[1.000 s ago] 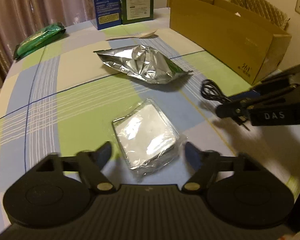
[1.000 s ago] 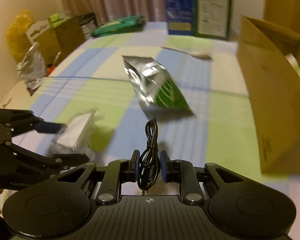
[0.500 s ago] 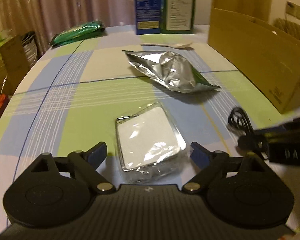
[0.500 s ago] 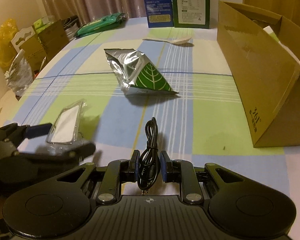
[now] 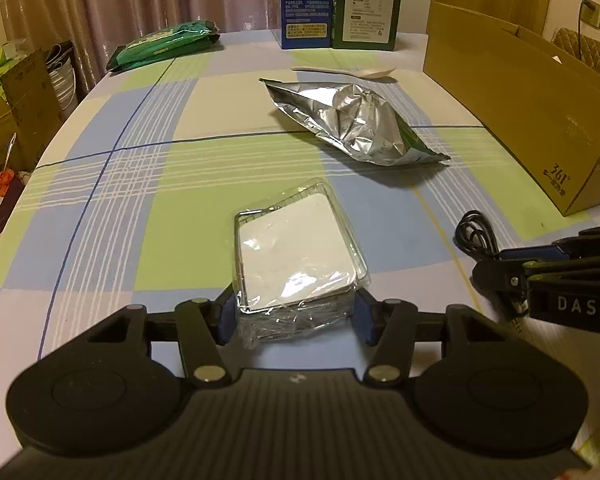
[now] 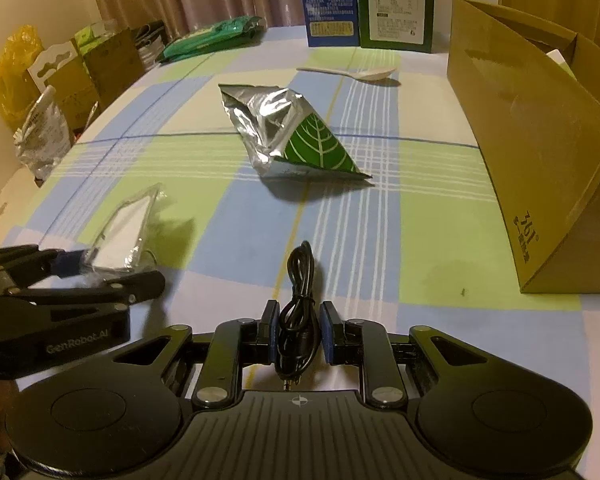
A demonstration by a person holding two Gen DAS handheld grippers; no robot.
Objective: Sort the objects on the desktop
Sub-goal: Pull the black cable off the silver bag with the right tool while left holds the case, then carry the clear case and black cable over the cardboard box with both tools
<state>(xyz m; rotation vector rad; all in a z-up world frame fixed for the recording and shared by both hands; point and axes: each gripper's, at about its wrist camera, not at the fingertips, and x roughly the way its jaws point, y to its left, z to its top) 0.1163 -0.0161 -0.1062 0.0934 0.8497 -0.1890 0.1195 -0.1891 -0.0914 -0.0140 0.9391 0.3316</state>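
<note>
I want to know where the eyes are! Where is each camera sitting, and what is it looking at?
Left wrist: rides the left gripper, looking down its fingers, just closed on the wrapped white packet; right gripper at right.
Right wrist: rides the right gripper, shut on the black cable; left gripper at left.
Both show the foil bag and cardboard box.

A clear-wrapped white square pack (image 5: 296, 252), a coiled black cable (image 6: 298, 312) and a crumpled foil bag (image 5: 354, 122) lie on the checked tablecloth (image 5: 140, 200).
</note>
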